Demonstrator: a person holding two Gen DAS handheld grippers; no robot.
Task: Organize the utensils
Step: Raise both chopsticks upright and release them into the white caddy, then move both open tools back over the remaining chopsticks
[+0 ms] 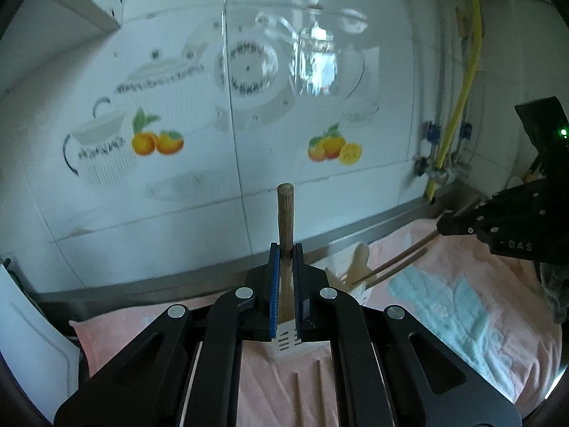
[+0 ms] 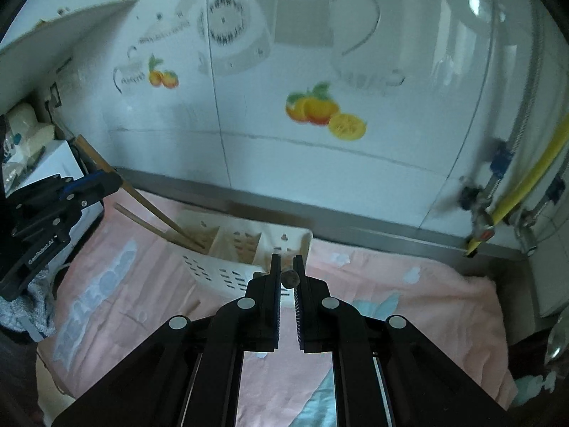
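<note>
Now the left gripper [image 1: 286,252] clamps a round wooden chopstick [image 1: 285,213]; right gripper [image 2: 286,267] pinches another's blunt end [image 2: 290,278] above the slotted white caddy [image 2: 227,267].

The wall tiles [image 1: 320,192] are glossy glazed ceramic that mirrors the room. A soft, matt pink cloth [image 2: 409,295] with wrinkles covers the table. The utensil holder [image 2: 220,270] is smooth white slotted plastic. 2 chopsticks [image 2: 153,213] look like plain matt wood. The left tongs [image 1: 286,252] are matt black plastic with ribbed blue pads.
</note>
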